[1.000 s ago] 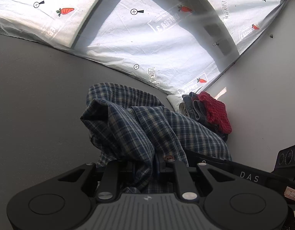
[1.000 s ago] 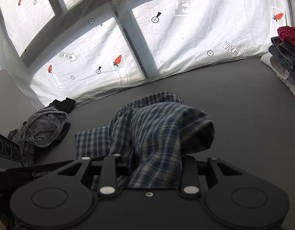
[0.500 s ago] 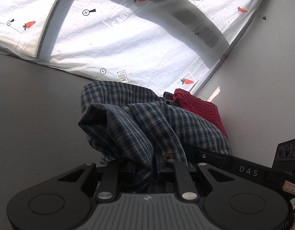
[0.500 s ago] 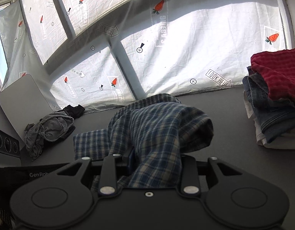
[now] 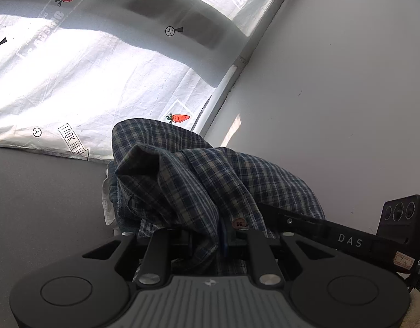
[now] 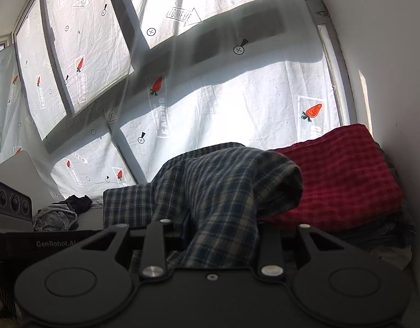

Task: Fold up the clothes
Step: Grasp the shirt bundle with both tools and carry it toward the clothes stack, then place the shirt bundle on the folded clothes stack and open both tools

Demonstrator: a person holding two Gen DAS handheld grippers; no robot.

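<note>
The blue plaid shirt (image 6: 226,191), folded and bunched, hangs lifted just beside the red checked garment (image 6: 338,180) topping the stacked clothes. Left gripper (image 5: 210,235) and right gripper (image 6: 218,235) each pinch its fabric between narrow fingers.

**2 wrist views, close over the cloth**

Each fisheye looks forward and slightly down along its tool, close behind the bunched plaid shirt (image 5: 210,180), toward the printed window sheet (image 6: 237,104). Both share shirt, sheet and white wall (image 5: 333,82).
</note>
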